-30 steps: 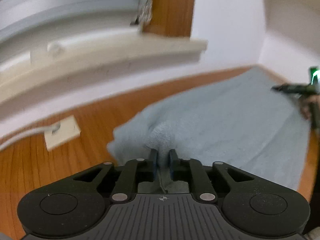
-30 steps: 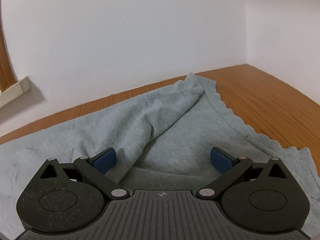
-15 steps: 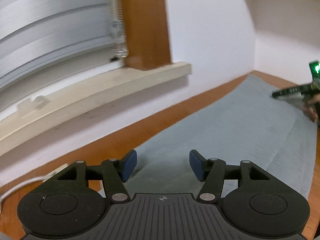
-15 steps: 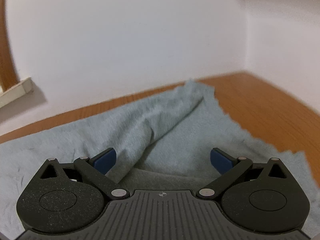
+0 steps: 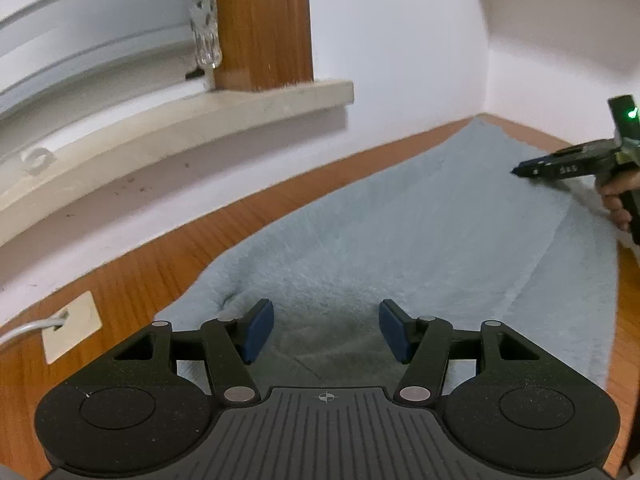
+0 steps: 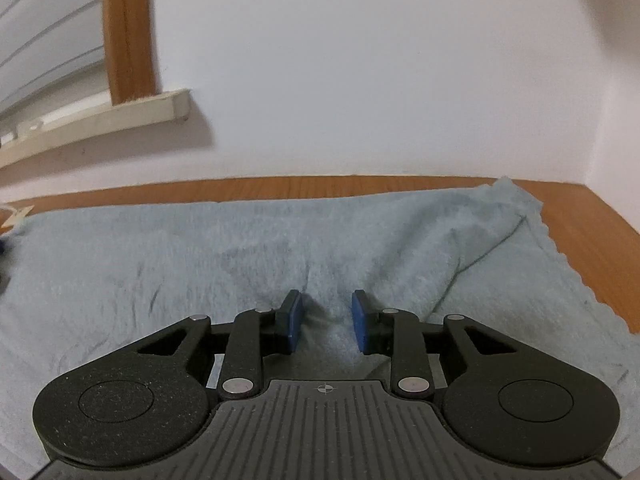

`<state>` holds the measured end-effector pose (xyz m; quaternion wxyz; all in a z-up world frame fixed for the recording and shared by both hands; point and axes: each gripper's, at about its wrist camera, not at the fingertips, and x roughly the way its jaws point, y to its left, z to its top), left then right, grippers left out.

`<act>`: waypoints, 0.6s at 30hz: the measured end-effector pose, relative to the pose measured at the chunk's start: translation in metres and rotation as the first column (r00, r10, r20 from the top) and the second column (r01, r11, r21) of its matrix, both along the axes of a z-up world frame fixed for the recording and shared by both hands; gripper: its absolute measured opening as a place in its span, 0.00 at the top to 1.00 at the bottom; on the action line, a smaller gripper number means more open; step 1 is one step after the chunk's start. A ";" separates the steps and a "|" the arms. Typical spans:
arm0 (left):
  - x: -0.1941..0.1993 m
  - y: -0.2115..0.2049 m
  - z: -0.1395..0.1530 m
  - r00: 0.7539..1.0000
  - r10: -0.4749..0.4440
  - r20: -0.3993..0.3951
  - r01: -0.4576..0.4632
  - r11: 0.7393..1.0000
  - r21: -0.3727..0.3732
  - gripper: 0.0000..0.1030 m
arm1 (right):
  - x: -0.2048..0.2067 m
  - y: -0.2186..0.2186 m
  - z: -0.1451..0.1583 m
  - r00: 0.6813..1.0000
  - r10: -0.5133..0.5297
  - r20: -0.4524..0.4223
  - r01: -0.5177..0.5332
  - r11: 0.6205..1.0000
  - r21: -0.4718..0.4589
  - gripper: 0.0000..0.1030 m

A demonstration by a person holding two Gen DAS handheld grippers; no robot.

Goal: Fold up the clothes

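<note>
R gripper closing on a raised pleat of the cloth; L gripper slack over the other end.

The pale blue cloth (image 6: pixel 160 264) lies spread on the wooden tabletop (image 6: pixel 592 220), long axis running side to side along the back wall, from near the cable plate (image 5: pixel 70 326) at L to the corner at R. In the right wrist view the right gripper (image 6: pixel 326 320) has a small ridge of fabric standing up between its blue pads (image 6: pixel 292 320); jaws are closing, but a gap shows each side of the ridge, so no pinch yet. The left gripper (image 5: pixel 326 330) sits w/ jaws well apart, nothing clamped, the cloth's near L corner just under and ahead of it. Judged: R hand is nearer a grasp; the fold likely turns on that ridge lying dead ahead of its fingers. Right hand (image 5: pixel 618 196) shows at the far edge in the left wrist view.
</note>
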<state>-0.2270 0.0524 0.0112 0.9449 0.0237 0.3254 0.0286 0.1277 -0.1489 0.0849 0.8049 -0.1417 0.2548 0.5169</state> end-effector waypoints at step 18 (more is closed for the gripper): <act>0.035 0.115 -0.007 1.000 -0.025 0.002 0.025 0.983 -0.179 0.23 | -0.150 0.015 0.010 0.972 0.229 -0.047 -0.229 0.973 0.007 0.49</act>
